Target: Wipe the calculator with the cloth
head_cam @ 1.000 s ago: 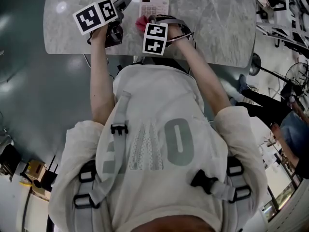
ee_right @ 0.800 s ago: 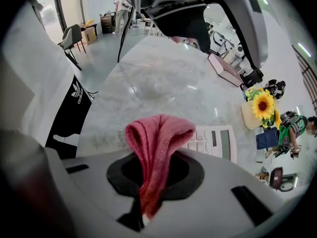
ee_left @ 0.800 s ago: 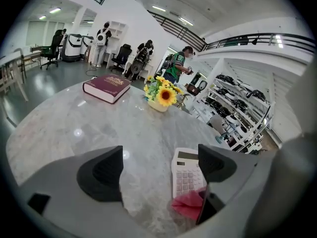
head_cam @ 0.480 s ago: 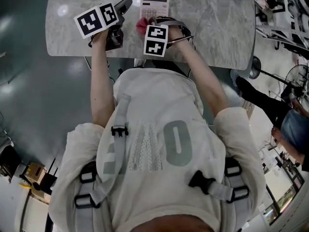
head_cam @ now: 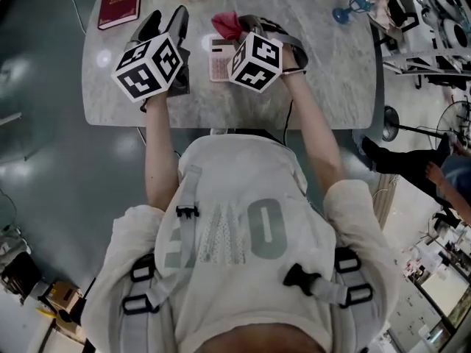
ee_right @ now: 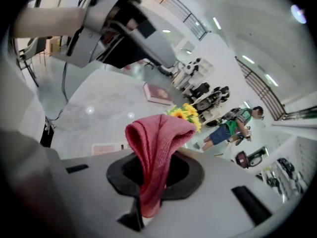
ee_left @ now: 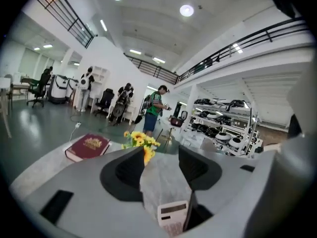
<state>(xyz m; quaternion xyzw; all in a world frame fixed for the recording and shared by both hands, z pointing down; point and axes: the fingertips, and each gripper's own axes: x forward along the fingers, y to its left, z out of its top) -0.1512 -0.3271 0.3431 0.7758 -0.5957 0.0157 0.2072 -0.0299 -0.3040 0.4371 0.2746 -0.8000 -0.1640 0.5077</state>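
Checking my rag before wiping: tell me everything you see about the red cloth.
The cloth is pinkish-red, finely woven, soft, bunched into a folded loop. The right claw is clamped on its lower end; the fold sticks out beyond the jaws, held above the table. Nothing else appears to touch it.

Bright, even indoor light all round. In the left gripper view, round ceiling lamps (ee_left: 186,10) burn white overhead, blown out at their cores. The head view catches a pale glare spot on the marble table (head_cam: 331,72) near its left edge, and soft reflections sheen the dark floor (head_cam: 44,145). Shadows are faint and soft-edged. Both gripper views bend hard at the rim: the railing (ee_left: 257,36) curves, and the corners go black with vignette. In the right gripper view the cloth (ee_right: 153,148) is crisp and well lit, while the near left edge smears into blur and the distant hall looks soft.
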